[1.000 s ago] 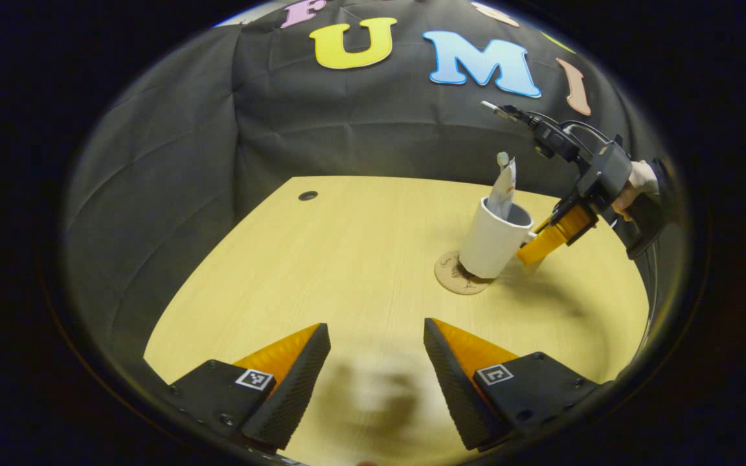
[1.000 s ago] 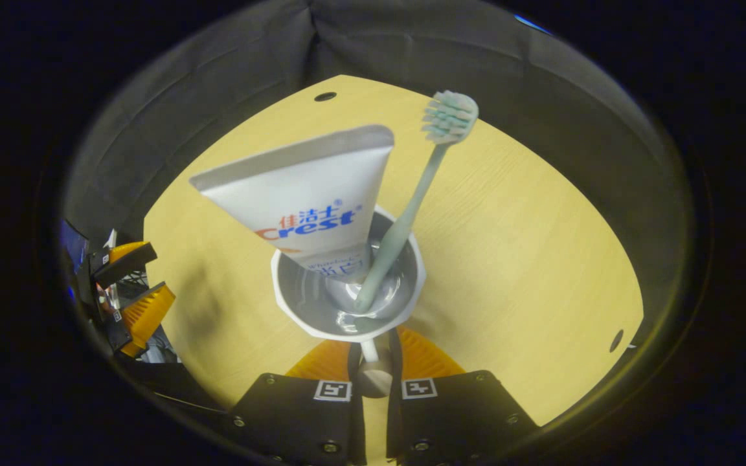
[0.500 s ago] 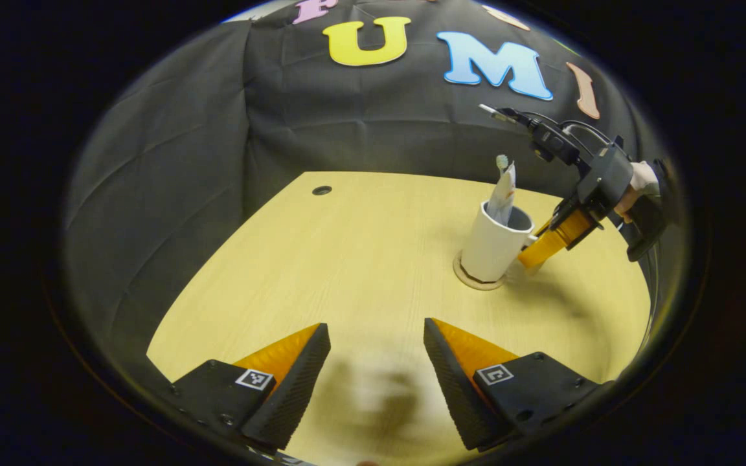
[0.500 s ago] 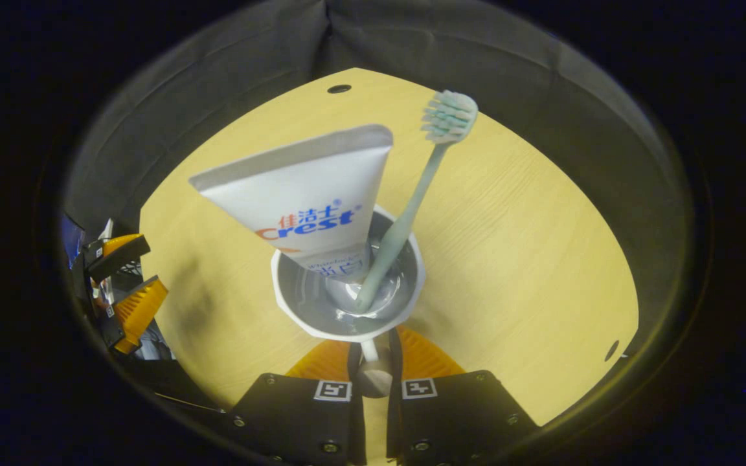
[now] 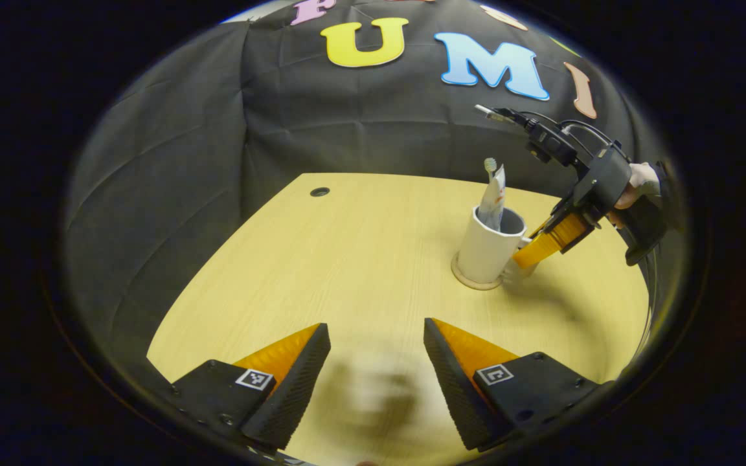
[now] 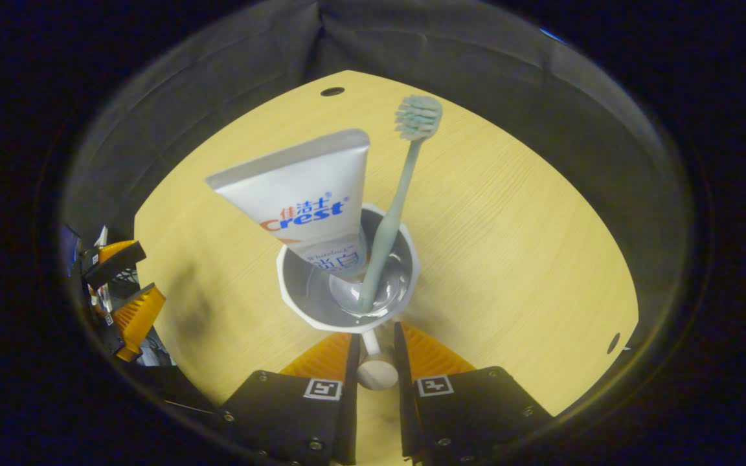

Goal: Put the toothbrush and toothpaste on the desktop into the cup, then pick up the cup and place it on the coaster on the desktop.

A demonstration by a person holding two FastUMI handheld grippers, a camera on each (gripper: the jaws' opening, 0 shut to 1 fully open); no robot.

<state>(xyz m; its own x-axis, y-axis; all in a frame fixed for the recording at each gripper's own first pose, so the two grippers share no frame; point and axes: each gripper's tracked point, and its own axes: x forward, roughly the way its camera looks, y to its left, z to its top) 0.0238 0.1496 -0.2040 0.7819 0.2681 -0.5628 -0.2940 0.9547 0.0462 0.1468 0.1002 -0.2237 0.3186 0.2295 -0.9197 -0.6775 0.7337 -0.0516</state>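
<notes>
Jaws of the right gripper (image 6: 373,353) flank the cup (image 5: 486,249) handle, contact unclear; left gripper (image 5: 376,369) jaws spread. Cup holds toothbrush (image 6: 392,207) and toothpaste (image 6: 305,197), on the coaster (image 5: 467,281)

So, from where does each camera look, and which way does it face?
Left gripper view: rides on the left tool, low over the table, facing the wall; its open fingers show, and far off the right tool and a hand.
Right gripper view: rides on the right tool, looking down into the cup; its fingers flank the handle.
Shared: cup, toothpaste, toothbrush, table.
</notes>
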